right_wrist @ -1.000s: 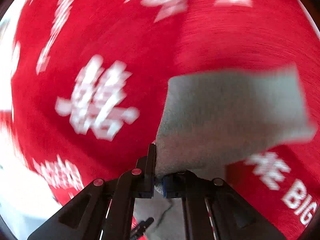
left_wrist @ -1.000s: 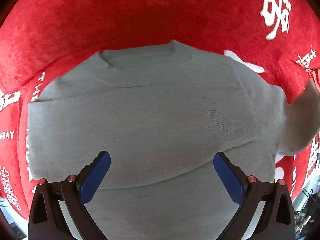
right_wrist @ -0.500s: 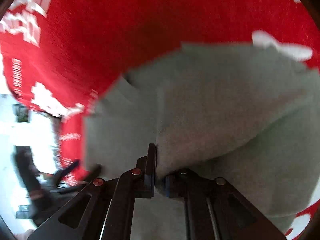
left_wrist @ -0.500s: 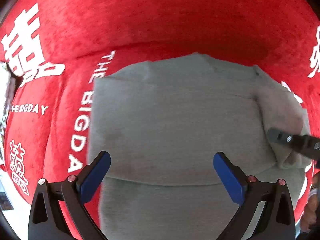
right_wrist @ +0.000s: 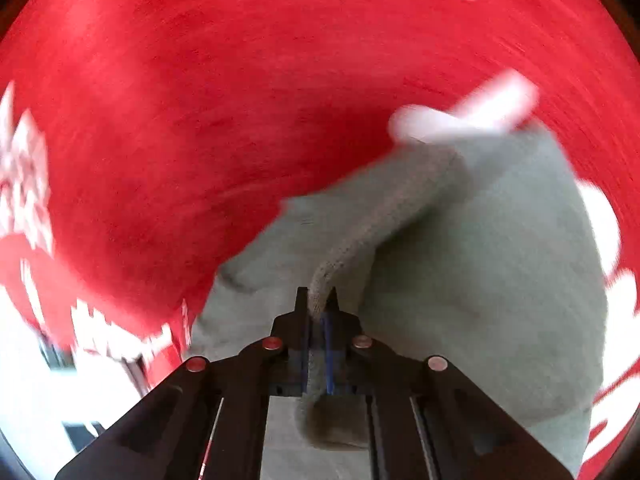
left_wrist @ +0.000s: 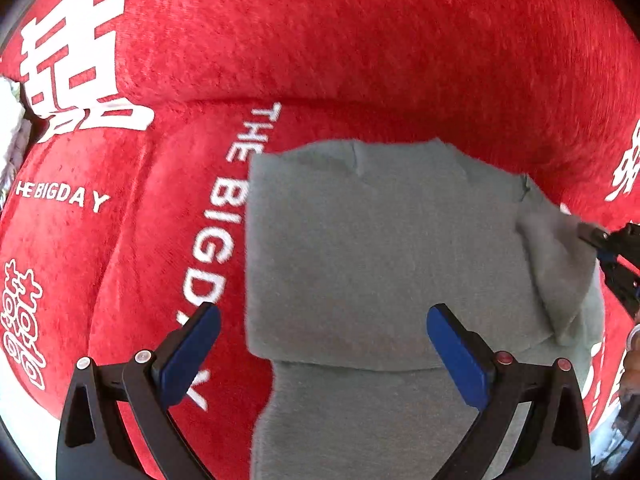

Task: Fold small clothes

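One grey sweater; two tools: right clamped.

The grey garment is matt, fuzzy knit cloth. Beneath it, the red cover looks plush and velvety, with flat white print at the frame's left. The gripper fingers are smooth blue and black plastic.

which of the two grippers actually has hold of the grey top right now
The right gripper: its jaws are pinched shut on a bunched sleeve of the grey top. The left gripper hangs wide open above it, gripping nothing.
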